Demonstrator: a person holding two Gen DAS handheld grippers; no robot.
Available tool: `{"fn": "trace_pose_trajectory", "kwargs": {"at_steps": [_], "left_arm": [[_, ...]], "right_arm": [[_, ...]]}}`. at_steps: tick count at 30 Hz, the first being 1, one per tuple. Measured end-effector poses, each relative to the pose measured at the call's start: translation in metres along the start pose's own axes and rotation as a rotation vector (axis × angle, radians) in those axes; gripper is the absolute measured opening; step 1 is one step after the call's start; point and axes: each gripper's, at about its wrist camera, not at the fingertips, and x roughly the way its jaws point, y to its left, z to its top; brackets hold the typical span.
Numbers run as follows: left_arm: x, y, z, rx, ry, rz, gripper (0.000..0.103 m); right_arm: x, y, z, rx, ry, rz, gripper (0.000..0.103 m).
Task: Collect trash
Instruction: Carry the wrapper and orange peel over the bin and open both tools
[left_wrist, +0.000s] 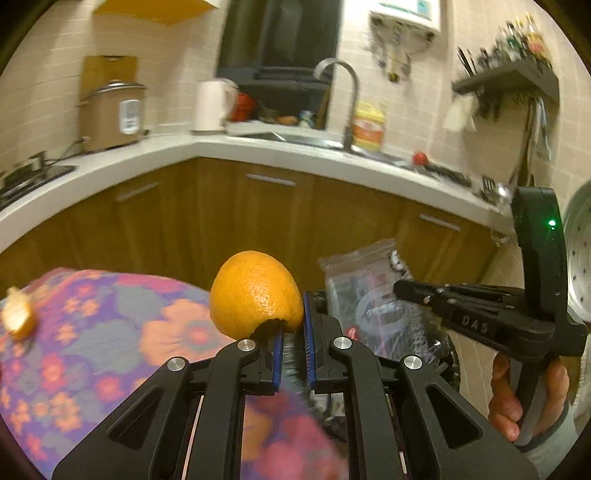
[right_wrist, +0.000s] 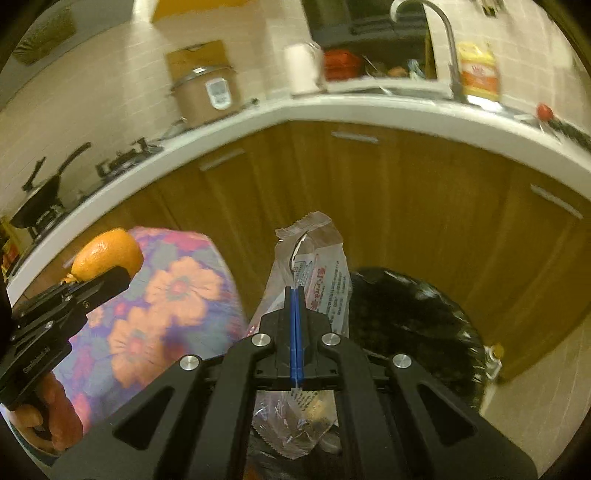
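My left gripper (left_wrist: 293, 314) is shut on the rim of a domed piece of orange peel (left_wrist: 255, 291), held up past the edge of a flowered tablecloth (left_wrist: 110, 332). The same orange peel (right_wrist: 107, 254) and the left gripper (right_wrist: 110, 282) show at the left of the right wrist view. My right gripper (right_wrist: 295, 291) is shut on a clear plastic wrapper (right_wrist: 317, 266) with red print, which hangs above a bin lined with a black bag (right_wrist: 417, 317). In the left wrist view the right gripper (left_wrist: 400, 286) holds the wrapper (left_wrist: 365, 280) to the right. Another peel scrap (left_wrist: 18, 314) lies on the cloth.
A white kitchen counter (left_wrist: 221, 151) over brown cabinets (left_wrist: 258, 214) curves behind, carrying a rice cooker (left_wrist: 110, 114), kettle (left_wrist: 212, 105), sink tap (left_wrist: 343, 92) and a yellow bottle (left_wrist: 367, 125). A stove with a pan (right_wrist: 40, 199) is at the left. A person's hand (left_wrist: 517, 398) grips the right handle.
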Motion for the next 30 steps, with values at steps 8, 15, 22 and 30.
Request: {"fn": "trace_pose_trajectory", "kwargs": {"at_steps": [8,15,22,30], "left_arm": [[0.058,-0.049,-0.001,0.034,0.102,-0.065,0.008],[0.09,-0.072,-0.012,0.07,0.222,-0.1,0.027],[0.079,-0.07,-0.014,0.081,0.254,-0.122,0.053],[0.049,-0.049,-0.007,0.022,0.2,-0.127,0.055]], "right_arm": [[0.037,-0.06,-0.026,0.049,0.141,-0.05,0.0],[0.051,-0.08,-0.043,0.06,0.233,-0.076,0.0],[0.037,-0.085,-0.051,0.043,0.251,-0.117,0.012],[0.017,-0.063,-0.041,0.011,0.167,-0.127,0.055]]}}
